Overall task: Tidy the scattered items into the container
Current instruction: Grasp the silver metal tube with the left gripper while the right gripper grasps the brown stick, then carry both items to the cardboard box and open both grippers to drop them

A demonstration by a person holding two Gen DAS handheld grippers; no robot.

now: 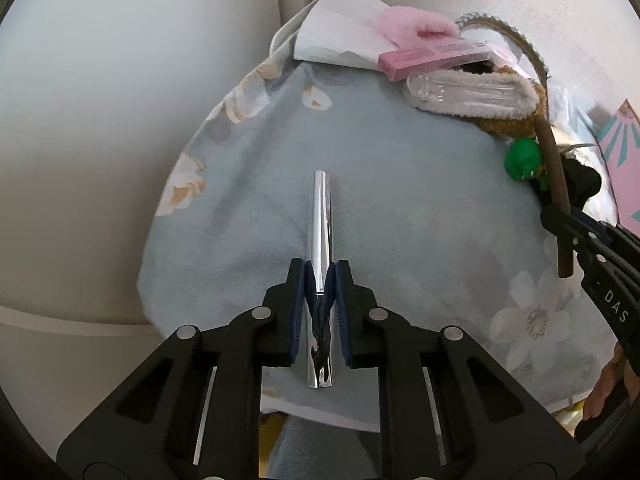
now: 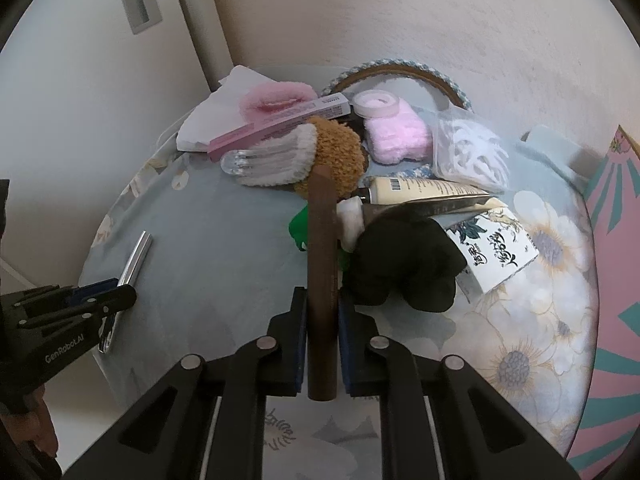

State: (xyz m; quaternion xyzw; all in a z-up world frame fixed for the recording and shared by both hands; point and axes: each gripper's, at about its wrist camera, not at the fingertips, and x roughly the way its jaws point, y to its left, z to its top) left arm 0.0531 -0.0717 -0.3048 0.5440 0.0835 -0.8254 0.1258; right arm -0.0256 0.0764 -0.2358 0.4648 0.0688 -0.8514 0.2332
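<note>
Left hand-held gripper (image 1: pixel 320 280) clamped on chrome tube (image 1: pixel 321 216); right hand-held gripper (image 2: pixel 322 304) on brown stick (image 2: pixel 321 264), black cloth (image 2: pixel 404 264) just beside

Right gripper (image 2: pixel 322 312) clamped a brown stick (image 2: pixel 321 276) upright between its pads. Left gripper (image 2: pixel 105 295) held a chrome tube (image 2: pixel 134 260) on the floral cloth (image 2: pixel 224 248). Clutter lay behind, including a pink box (image 2: pixel 280 125).

We see a pale cream plastered wall (image 2: pixel 440 32) behind a rounded surface draped in a light blue cloth printed with white flowers (image 1: pixel 420 200). At the left we make out a white panelled door with a recessed handle slot (image 2: pixel 136 0). We note soft, even daylight throughout.
</note>
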